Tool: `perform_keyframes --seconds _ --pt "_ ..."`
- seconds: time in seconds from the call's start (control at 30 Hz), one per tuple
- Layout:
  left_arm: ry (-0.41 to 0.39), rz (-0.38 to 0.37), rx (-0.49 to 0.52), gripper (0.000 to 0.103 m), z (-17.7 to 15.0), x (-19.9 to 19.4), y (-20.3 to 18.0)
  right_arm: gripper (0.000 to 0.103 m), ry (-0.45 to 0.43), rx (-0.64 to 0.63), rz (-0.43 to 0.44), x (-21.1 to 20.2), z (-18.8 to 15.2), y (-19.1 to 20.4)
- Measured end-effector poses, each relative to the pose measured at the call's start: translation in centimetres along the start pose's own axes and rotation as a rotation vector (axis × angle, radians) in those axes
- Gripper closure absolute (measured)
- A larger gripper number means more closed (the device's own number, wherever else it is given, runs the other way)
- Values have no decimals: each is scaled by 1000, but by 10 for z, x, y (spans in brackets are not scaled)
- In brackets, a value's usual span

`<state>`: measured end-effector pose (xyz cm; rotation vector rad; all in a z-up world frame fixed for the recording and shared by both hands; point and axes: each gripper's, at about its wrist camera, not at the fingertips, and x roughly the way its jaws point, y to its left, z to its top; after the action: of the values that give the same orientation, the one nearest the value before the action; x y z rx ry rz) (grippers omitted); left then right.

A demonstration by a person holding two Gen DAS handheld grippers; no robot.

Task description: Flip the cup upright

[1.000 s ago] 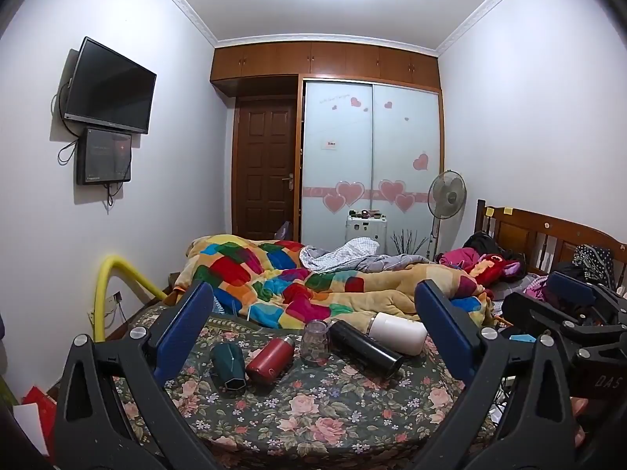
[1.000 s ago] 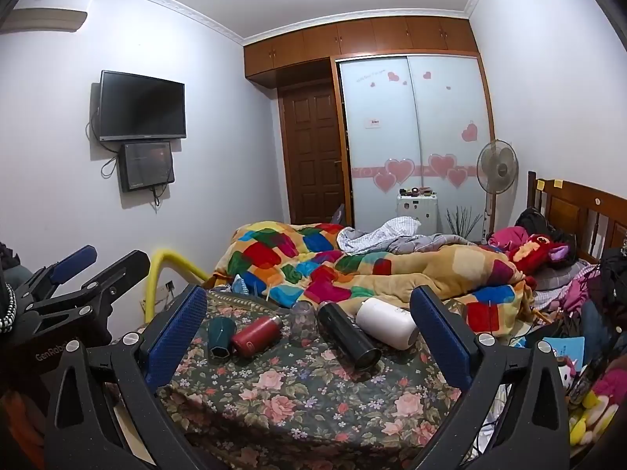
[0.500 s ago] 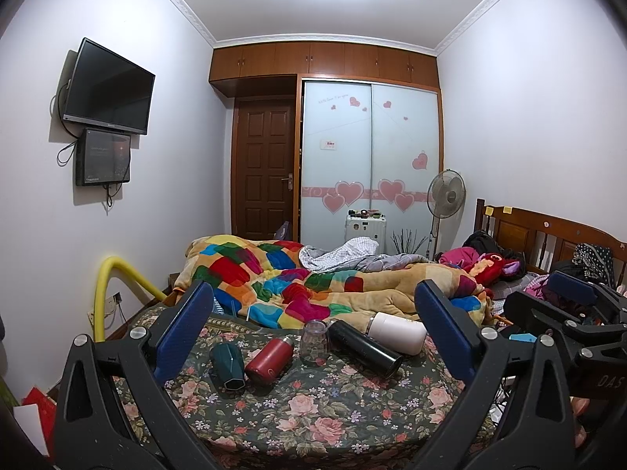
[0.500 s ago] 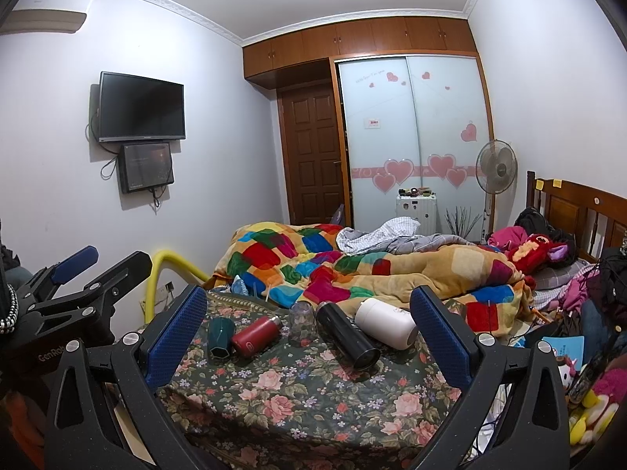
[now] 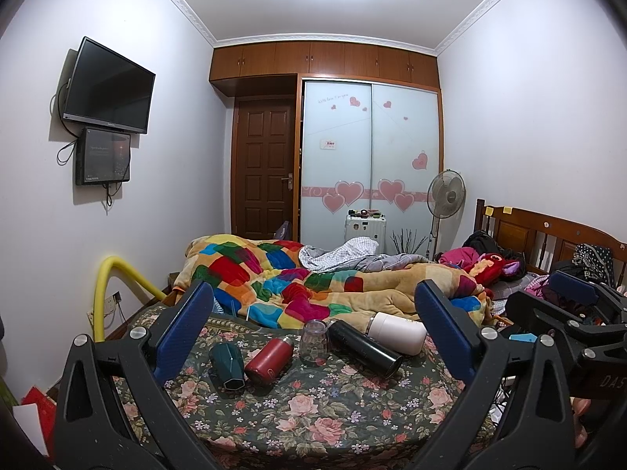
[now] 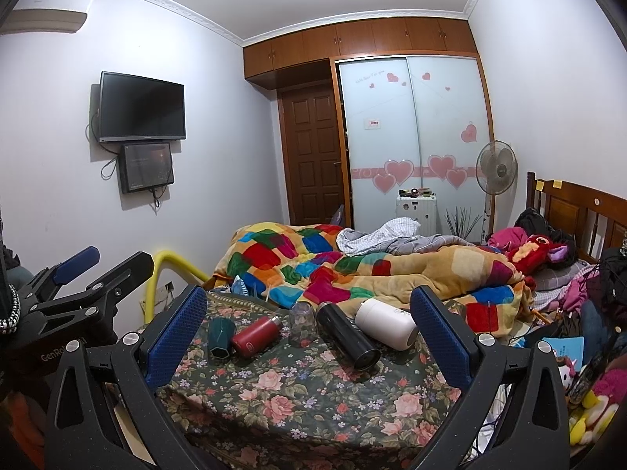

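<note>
Several vessels lie on a floral-clothed table [image 5: 313, 403]. A dark green cup [image 5: 228, 363] [image 6: 220, 338], a red bottle [image 5: 269, 359] [image 6: 252, 336], a black flask [image 5: 364, 347] [image 6: 347, 335] and a white cup [image 5: 397, 332] [image 6: 386, 328] lie on their sides. A clear glass [image 5: 313, 341] [image 6: 302, 322] stands upside down between them. My left gripper [image 5: 313, 329] is open and empty, short of the cups. My right gripper [image 6: 307, 331] is open and empty too, also held back from them.
A bed with a colourful patchwork blanket [image 5: 298, 278] lies just behind the table. A yellow hose [image 5: 117, 274] arcs at the left wall. A wooden headboard [image 5: 548, 235] and piled clothes and toys sit at the right.
Almost nothing has moved; both grippers stay open and hover in place, with only a slight camera drift.
</note>
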<state>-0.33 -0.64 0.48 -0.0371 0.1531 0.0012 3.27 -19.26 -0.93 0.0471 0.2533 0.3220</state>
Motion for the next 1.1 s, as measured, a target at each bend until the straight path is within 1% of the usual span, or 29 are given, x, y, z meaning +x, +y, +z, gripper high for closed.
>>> perform_keyframes --seconds 0.63,0.83,1.1 --pt "8 -6 -4 0 -2 0 -4 0 4 2 0 0 -1 0" --pt "11 -7 -6 0 -4 2 -3 0 15 6 -3 10 -4 -3" --pt "42 -5 -6 0 -10 20 2 0 50 14 -9 23 -10 -11"
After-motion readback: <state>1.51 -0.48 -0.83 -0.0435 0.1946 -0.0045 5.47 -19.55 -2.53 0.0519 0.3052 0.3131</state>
